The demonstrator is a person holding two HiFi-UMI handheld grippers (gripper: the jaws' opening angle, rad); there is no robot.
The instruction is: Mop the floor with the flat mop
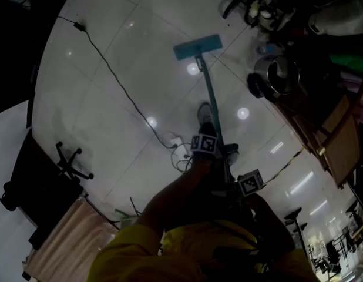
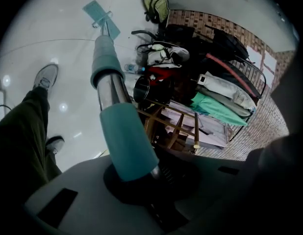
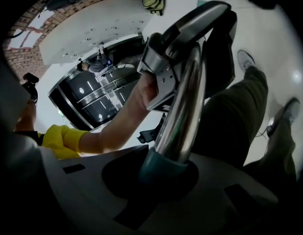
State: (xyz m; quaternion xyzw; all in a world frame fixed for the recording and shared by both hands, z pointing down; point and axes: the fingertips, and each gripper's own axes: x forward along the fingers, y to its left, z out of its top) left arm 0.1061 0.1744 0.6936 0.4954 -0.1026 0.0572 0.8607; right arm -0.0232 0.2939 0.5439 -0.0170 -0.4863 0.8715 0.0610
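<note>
The flat mop's teal head (image 1: pixel 197 47) lies flat on the glossy white floor ahead of me. Its metal handle (image 1: pixel 212 101) slants back to both grippers. My left gripper (image 1: pixel 205 144) holds the handle lower down and my right gripper (image 1: pixel 250 183) holds it nearer the top. In the left gripper view the left gripper (image 2: pixel 141 177) is shut on the handle's teal sleeve (image 2: pixel 127 141), and the mop head (image 2: pixel 100 16) shows far off. In the right gripper view the right gripper (image 3: pixel 161 177) is shut on the chrome handle (image 3: pixel 183 111) at a teal collar, with the left gripper (image 3: pixel 161 67) above it.
A black cable (image 1: pixel 120 87) crosses the floor to a power strip (image 1: pixel 177 145) near my shoe (image 1: pixel 205 113). A chair base (image 1: pixel 70 163) and a wooden desk (image 1: pixel 70 234) are at the left. A metal pot (image 1: pixel 275 75), a wooden rack (image 2: pixel 190 126) and bags crowd the right.
</note>
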